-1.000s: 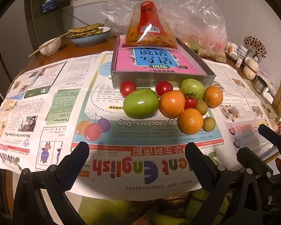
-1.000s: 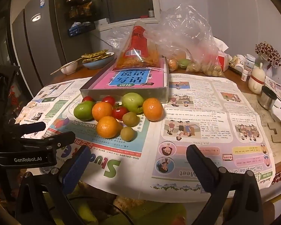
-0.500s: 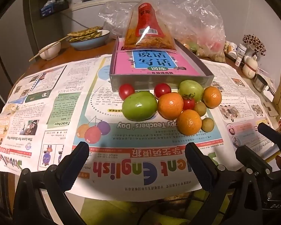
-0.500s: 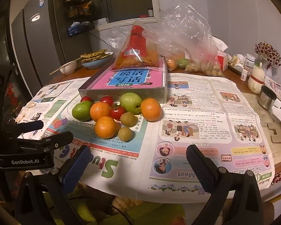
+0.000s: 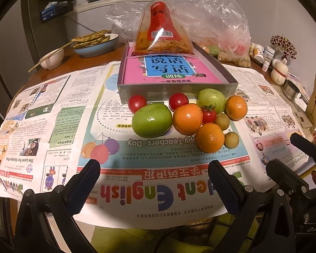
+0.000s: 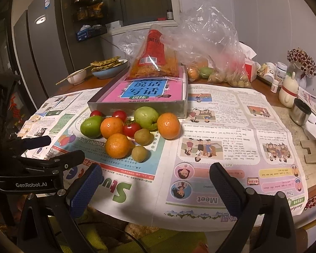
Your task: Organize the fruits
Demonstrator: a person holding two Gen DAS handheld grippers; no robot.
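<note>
A heap of fruit lies on newspaper in front of a grey box: a big green fruit, a second green fruit, three oranges, red tomatoes and small brownish-green fruits. The right wrist view shows the same heap, with the front orange nearest. My left gripper hovers open over the near table edge, short of the fruit. My right gripper is open too, to the right of the heap, nothing between its fingers.
The grey box holds a pink book and a red snack bag. Clear plastic bags of produce sit behind. A blue bowl and white bowl with chopsticks stand back left. Bottles, a figurine and a metal cup line the right side.
Both grippers have edged slightly closer to the table, so the fruit heap sits a little lower and larger in view. Nothing was taken hold of.
</note>
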